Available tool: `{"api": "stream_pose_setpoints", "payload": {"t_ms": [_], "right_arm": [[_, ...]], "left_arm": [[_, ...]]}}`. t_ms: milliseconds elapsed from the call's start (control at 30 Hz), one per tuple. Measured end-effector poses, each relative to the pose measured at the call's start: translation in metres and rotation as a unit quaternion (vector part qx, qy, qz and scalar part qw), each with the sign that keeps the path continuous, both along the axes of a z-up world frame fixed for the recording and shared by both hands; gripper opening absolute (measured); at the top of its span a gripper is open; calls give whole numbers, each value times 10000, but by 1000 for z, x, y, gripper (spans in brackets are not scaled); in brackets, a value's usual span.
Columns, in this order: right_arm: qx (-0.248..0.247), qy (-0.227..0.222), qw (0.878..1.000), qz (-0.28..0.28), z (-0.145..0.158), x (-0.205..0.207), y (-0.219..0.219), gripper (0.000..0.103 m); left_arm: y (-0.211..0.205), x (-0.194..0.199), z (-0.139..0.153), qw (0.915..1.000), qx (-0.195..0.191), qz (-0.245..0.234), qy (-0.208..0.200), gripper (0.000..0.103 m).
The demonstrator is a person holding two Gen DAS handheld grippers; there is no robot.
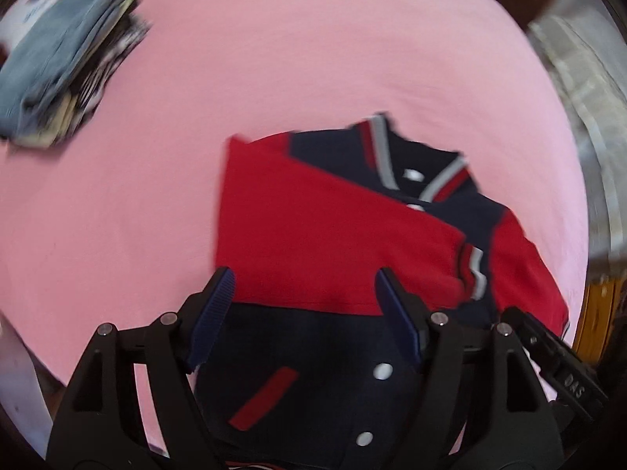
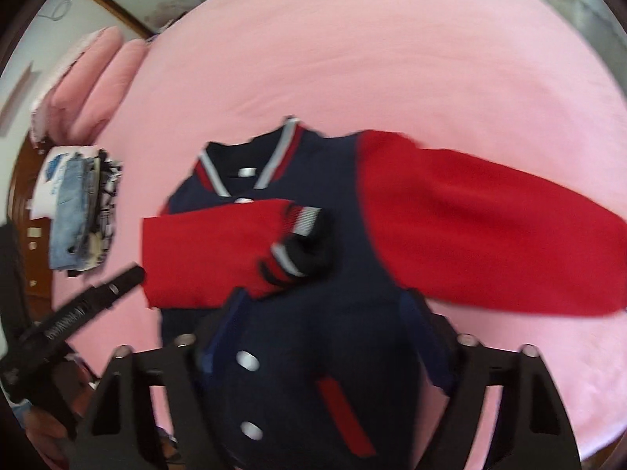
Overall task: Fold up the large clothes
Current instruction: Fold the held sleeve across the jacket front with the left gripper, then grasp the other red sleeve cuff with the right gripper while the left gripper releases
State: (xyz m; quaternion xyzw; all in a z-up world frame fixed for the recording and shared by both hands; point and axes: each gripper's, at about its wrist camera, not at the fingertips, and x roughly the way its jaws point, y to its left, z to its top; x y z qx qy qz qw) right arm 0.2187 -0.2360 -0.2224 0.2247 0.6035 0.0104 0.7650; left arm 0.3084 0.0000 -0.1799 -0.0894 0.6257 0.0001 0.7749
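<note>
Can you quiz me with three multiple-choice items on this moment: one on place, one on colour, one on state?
1. Where does the folded pile of denim and patterned clothes lie relative to the navy varsity jacket with red sleeves, in the right wrist view?
A. To its left
B. On top of it
C. To its right

2. What colour is the bed sheet under the jacket?
A. White
B. Pink
C. Grey

3. How do the jacket's two sleeves lie?
A. Both spread out
B. Both folded in
C. One folded across the chest, one spread out

Answers: 1 A, the pile sits apart on the sheet at left. 2 B, pink cloth surrounds the jacket. 3 C, the folded sleeve lies over the front while the spread sleeve reaches sideways.
</note>
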Motion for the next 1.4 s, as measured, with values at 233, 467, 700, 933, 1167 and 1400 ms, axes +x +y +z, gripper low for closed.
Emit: {"api": "stream_pose_setpoints", "payload": {"t_ms": [233, 467, 700, 933, 1167, 1400], "right_arm": [[-226, 250, 9994, -6, -35, 45, 18, 25], [-371, 16, 9993, -45, -22, 37, -6, 7], [-384, -28, 9988, -314, -8, 4, -42, 7], [-585, -448, 9971, -170, -5, 5, -42, 7], [-906, -534, 9942, 220, -12, 28, -30, 7], [-834, 94, 9965, -53, -22, 20, -40, 54]], "left_arm": [[43, 9, -37, 9974, -246, 506, 458, 71], [47, 4, -38, 9965, -360, 523, 537, 71], [46, 1, -34, 9967, -286, 476, 591, 71], [60, 7, -48, 9933, -50, 826, 806, 48], [71, 8, -45, 9935, -298, 804, 746, 46], [47, 20, -41, 9968, -223, 112, 766, 52]]}}
